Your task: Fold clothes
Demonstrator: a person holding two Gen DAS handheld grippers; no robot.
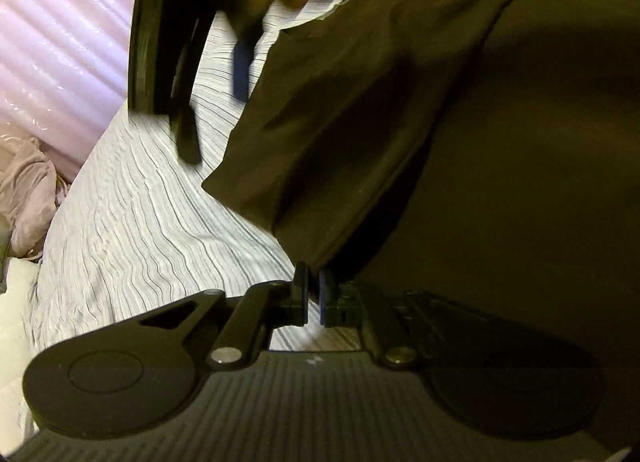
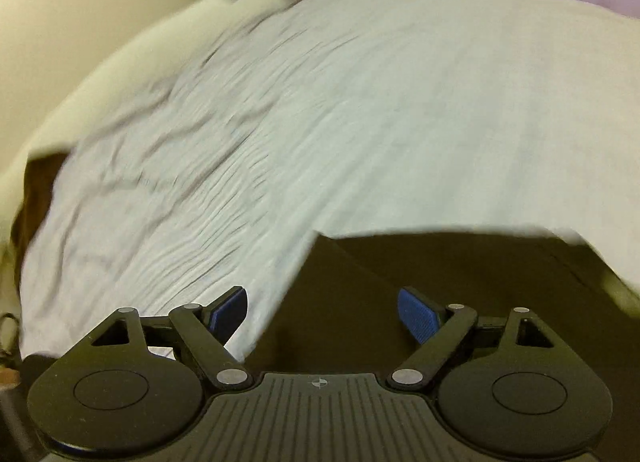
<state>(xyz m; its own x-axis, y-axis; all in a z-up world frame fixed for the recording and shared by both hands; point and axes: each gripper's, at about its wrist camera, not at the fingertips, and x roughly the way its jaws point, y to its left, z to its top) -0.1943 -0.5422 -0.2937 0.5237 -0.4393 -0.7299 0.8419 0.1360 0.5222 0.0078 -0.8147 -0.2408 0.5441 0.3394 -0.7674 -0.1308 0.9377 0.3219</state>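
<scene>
A dark olive-brown garment lies on the striped bedsheet, with a folded flap whose lower corner comes down to my left gripper. The left jaws are almost together and pinch that corner. In the left wrist view my right gripper hovers blurred above the sheet, left of the garment, its blue pad showing. In the right wrist view my right gripper is open with nothing between its blue pads, over the garment's edge where it meets the sheet.
A pink ribbed surface stands beyond the bed, with a crumpled pinkish cloth at its foot. A cream cover borders the sheet on the left, and a dark brown patch shows at the sheet's left edge.
</scene>
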